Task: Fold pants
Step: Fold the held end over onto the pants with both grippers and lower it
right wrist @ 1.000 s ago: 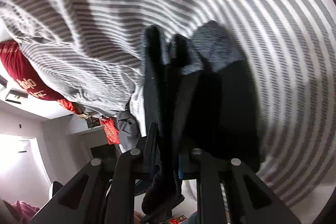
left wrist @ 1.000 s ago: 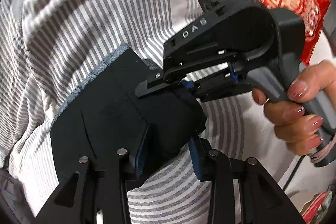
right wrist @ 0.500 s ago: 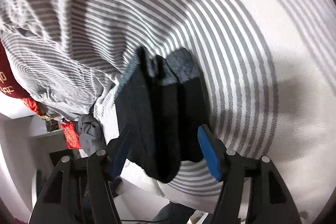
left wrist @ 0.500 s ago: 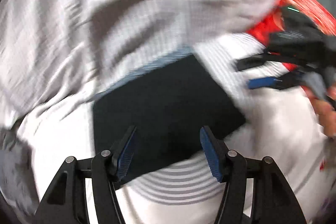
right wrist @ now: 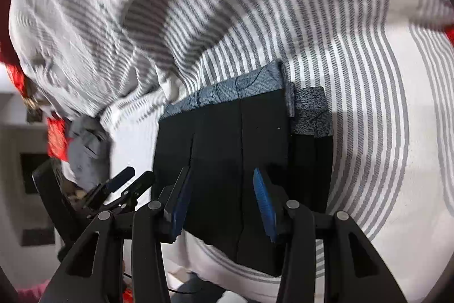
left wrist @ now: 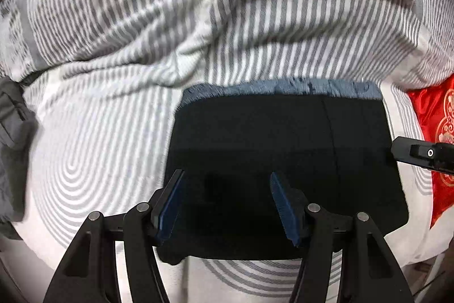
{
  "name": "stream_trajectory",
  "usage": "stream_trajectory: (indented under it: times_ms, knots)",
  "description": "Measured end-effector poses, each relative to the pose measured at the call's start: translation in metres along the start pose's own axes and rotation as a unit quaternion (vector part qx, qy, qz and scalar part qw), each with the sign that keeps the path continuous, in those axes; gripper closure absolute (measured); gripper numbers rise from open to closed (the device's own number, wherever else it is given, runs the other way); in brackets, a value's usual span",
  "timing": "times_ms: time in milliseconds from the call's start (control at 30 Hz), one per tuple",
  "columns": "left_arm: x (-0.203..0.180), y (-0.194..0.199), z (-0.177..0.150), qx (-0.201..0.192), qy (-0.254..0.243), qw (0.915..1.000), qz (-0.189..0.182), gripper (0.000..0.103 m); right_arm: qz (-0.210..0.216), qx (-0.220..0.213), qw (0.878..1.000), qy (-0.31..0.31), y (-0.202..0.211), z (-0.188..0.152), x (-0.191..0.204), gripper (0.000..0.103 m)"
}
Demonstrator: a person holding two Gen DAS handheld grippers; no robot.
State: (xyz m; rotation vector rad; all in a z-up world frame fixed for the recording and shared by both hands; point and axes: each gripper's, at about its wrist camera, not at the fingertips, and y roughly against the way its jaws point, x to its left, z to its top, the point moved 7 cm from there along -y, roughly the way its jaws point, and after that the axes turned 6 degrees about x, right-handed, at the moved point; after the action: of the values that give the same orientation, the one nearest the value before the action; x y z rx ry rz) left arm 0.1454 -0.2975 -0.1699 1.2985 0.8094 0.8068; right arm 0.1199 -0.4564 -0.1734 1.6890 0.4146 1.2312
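Now folded dark pants [left wrist: 283,144] on striped bedding [left wrist: 119,132], no legible writing; left tongs [left wrist: 227,206] and right tongs [right wrist: 221,203] parted, empty, right just narrowing.

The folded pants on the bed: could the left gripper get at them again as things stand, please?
Probably yes. The left gripper hangs right above the folded pants with its jaws open and empty, and nothing lies between them; the right gripper is also open, off to one side.

Both wrist cameras look steeply down from close above the bed [left wrist: 93,166]; both views share the folded pants [left wrist: 255,141] [right wrist: 227,138].
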Motion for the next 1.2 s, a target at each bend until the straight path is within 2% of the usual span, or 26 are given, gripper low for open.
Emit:
stream_trajectory:
  times_ms: [133,200,267,300,333,400,467,533,767,833,900,1067,1200]
  knots:
    - [-0.013,-0.026,-0.016,0.023,-0.013,0.9997,-0.001,0.041,-0.025,0.023,0.999,-0.006,-0.019,-0.016,-0.023,0.055]
    - [-0.014,-0.034,-0.02,0.016,-0.011,0.9998,0.002,0.041,-0.052,0.03,0.998,-0.006,-0.027,-0.025,-0.038,0.056]
    - [-0.015,-0.036,-0.023,0.01,-0.01,0.9999,-0.002,0.04,-0.029,0.022,0.999,-0.018,-0.028,-0.029,-0.047,0.056]
    - [-0.015,-0.037,-0.024,0.005,-0.012,0.9999,0.001,0.037,-0.023,0.02,0.999,-0.021,-0.028,-0.029,-0.048,0.056]
    - [-0.014,-0.037,-0.024,0.002,-0.014,0.9999,0.007,0.029,-0.023,0.02,0.999,-0.021,-0.028,-0.029,-0.049,0.056]
    - [-0.008,-0.041,-0.024,0.002,-0.008,0.9999,0.013,0.023,-0.035,0.023,0.999,-0.016,-0.03,-0.028,-0.048,0.056]
    - [-0.004,-0.043,-0.024,0.012,0.009,0.9999,0.002,0.023,-0.05,0.025,0.998,-0.008,-0.033,-0.028,-0.044,0.055]
    - [-0.004,-0.043,-0.023,0.014,0.005,0.9999,0.009,0.023,-0.063,0.023,0.998,0.004,-0.035,-0.028,-0.042,0.055]
    - [-0.005,-0.042,-0.025,0.017,0.012,0.9997,0.011,0.023,-0.062,0.017,0.998,0.001,-0.036,-0.028,-0.042,0.055]
    - [-0.002,-0.044,-0.023,0.018,0.016,0.9997,0.01,0.023,-0.049,0.018,0.999,0.001,-0.035,-0.028,-0.04,0.048]
    - [-0.001,-0.045,-0.018,0.019,0.02,0.9996,0.009,0.023,-0.039,0.022,0.999,0.006,-0.035,-0.028,-0.037,0.035]
    - [0.001,-0.045,-0.02,0.019,0.025,0.9995,0.01,0.023,-0.073,0.027,0.996,0.041,-0.039,-0.029,-0.028,0.032]
    - [0.002,-0.044,-0.021,0.018,0.028,0.9994,0.011,0.023,-0.084,0.027,0.995,0.051,-0.039,-0.03,-0.026,0.032]
